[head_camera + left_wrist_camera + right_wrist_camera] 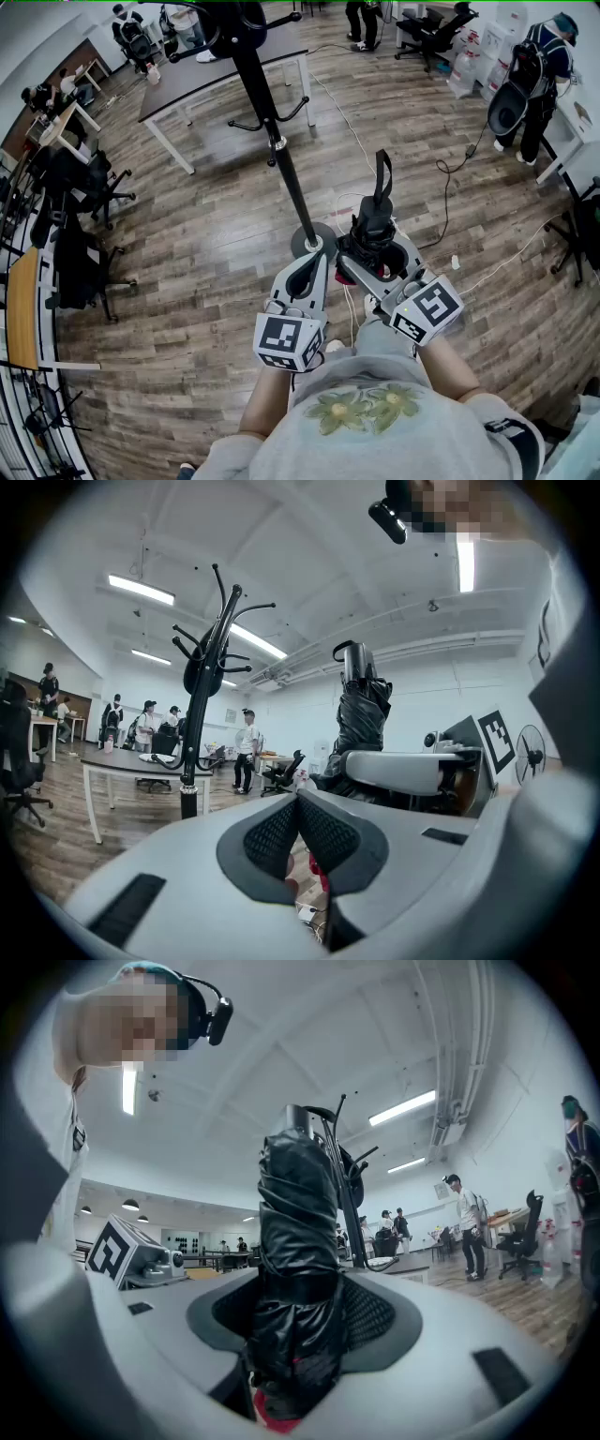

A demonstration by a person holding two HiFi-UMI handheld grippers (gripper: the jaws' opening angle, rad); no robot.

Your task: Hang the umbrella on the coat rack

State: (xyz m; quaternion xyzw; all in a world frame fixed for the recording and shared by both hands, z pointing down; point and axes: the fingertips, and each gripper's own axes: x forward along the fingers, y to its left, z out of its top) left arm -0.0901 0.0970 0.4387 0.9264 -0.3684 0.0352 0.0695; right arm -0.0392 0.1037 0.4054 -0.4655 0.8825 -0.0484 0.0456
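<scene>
While the umbrella (298,1241) is pinched upright between the right gripper's (377,255) jaws, near the coat rack's (281,169) base, its strap loop (382,176) should probably be raised and slipped over a hook. The left gripper's (298,829) jaws are pressed together, empty. The umbrella is noted as folded, black, tightly wrapped, red at bottom.

The umbrella (375,225) is a black folded compact one with crinkly fabric wrapped tight. It's standing upright with its strap loop (382,173) sticking up and a bit of red showing at the bottom end, pinched between the right tongs (377,251). The coat rack (281,159) is a black pole with curved hooks (248,125) on a round base (312,242). It's upright on the wood floor (206,253), just ahead of the left tongs (314,258) and beside the umbrella.
</scene>
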